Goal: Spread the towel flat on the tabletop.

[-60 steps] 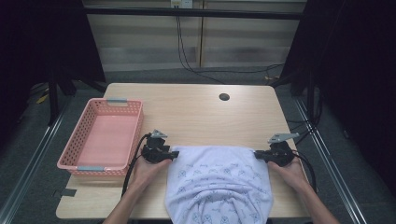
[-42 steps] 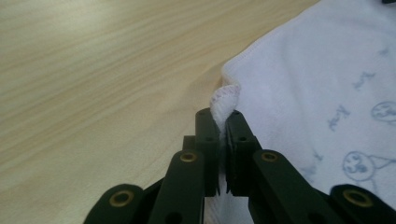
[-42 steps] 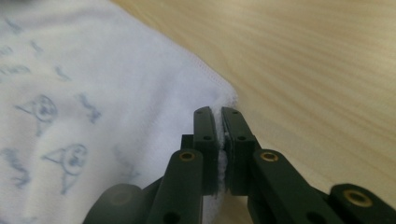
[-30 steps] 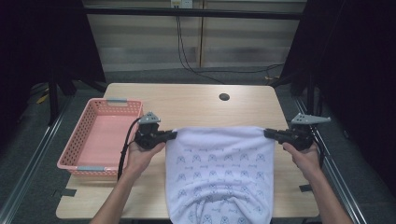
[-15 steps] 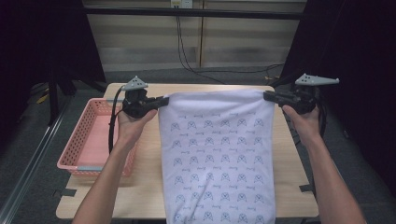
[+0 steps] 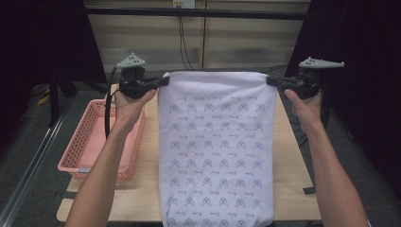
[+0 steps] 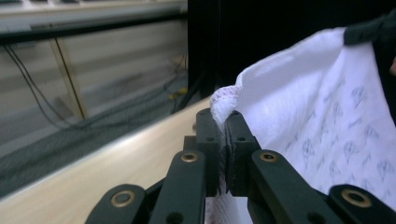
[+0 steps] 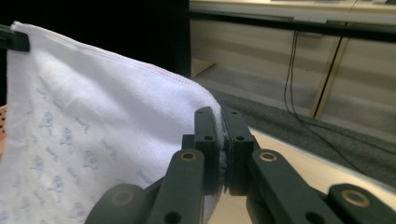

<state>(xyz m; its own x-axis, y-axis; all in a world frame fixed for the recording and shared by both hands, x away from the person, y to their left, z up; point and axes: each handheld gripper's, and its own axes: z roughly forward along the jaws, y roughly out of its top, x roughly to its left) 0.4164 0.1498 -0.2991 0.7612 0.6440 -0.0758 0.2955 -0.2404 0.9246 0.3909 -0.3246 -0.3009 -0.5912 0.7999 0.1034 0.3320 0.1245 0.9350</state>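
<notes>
**Patterned towel held up by its two top corners over the table**

You hold a white towel (image 6: 217, 146) printed with small blue motifs spread flat in the air above the wooden table (image 6: 288, 156), its top edge stretched level between your two grippers and its length hanging down toward 6 o'clock in the high view. Your left gripper (image 6: 163, 81), at about 10 o'clock, has its black jaws pressed together on the towel's upper left corner; in the left gripper view the cloth (image 7: 322, 107) bunches out just above the closed jaw tips (image 7: 223, 135). Your right gripper (image 6: 270, 80), at about 2 o'clock, is clamped the same way on the upper right corner, the hem (image 8: 140, 65) running away from its jaw tips (image 8: 223, 135) toward the other gripper's tip at the far corner. A pink mesh basket (image 6: 82, 142) sits on the table at 9 o'clock, just beside the hanging towel, partly behind your left forearm (image 6: 106, 165).
</notes>
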